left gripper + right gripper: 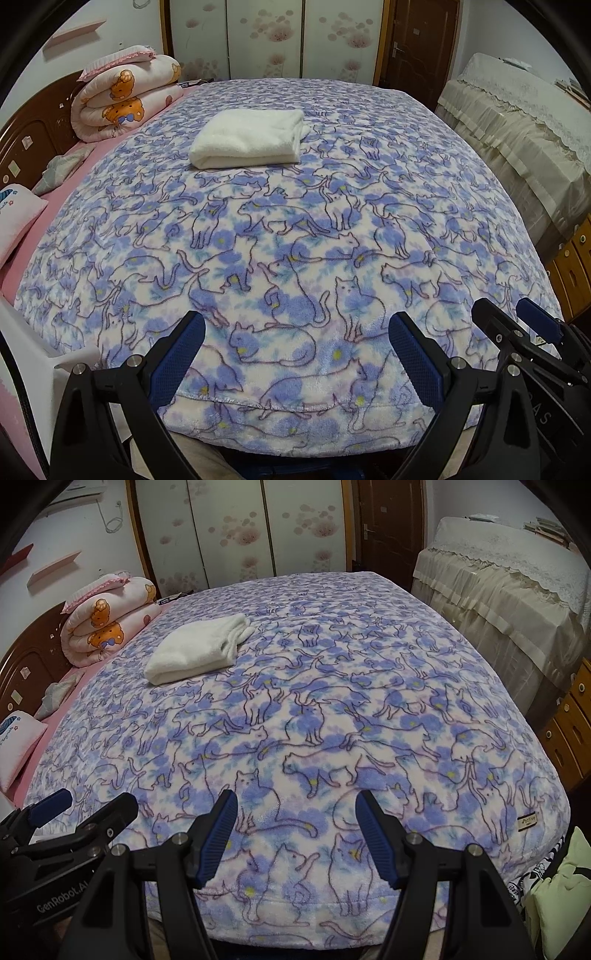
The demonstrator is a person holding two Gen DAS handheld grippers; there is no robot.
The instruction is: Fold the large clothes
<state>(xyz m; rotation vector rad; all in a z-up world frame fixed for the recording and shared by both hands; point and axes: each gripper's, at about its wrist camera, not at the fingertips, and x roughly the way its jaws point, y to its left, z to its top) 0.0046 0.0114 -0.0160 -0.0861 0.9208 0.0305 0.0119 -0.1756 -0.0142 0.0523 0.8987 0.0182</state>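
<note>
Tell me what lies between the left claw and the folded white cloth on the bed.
Only the cat-print blanket: between the open left claw and the folded white cloth nothing else rests on it. The left wrist view shows this, and the right wrist view agrees.

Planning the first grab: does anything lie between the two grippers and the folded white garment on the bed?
Nothing visible does. Only flat cat-print blanket separates the open left gripper and open right gripper from the white garment; the rolled quilt sits off to the side.
</note>
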